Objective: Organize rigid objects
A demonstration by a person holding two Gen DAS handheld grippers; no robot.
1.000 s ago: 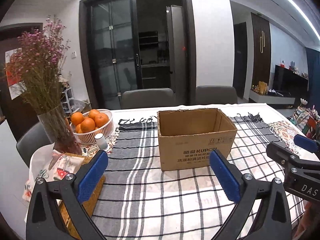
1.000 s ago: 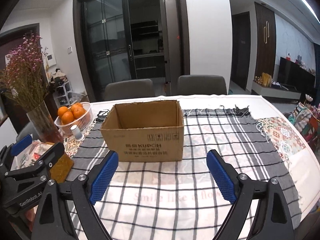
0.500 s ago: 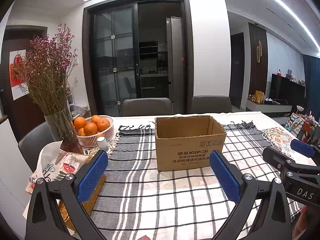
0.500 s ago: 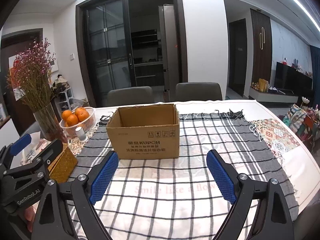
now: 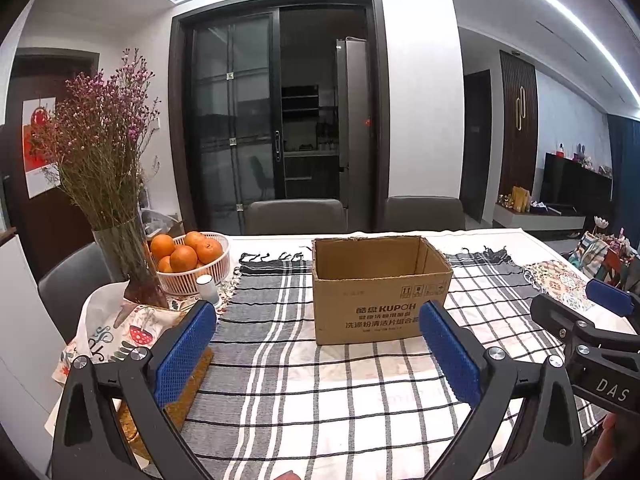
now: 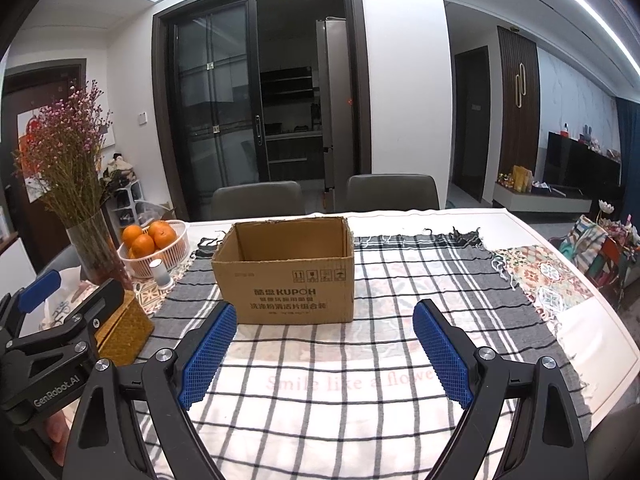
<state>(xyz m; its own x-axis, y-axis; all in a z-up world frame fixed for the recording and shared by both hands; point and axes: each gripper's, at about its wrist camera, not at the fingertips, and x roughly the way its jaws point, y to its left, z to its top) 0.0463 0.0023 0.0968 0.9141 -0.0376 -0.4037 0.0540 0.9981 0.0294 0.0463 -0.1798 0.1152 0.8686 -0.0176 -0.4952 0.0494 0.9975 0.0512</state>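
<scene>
- The left gripper [image 5: 316, 354] and the right gripper [image 6: 324, 354] both hang released and empty over the near tabletop [image 6: 600, 344], jaws spread wide, side by side.
- The box [image 6: 286, 280] stands upright mid-cloth [image 6: 400, 280], top flaps gone, mouth up; it probably serves as the bin for the rigid things.
- Candidates cluster at the left edge: a woven block [image 6: 124, 326], a small white bottle [image 5: 208, 290], a basket of oranges [image 5: 188, 256] and a vase [image 5: 124, 256].
- Open cloth lies right of the box; the vase crowds the left approach.
</scene>
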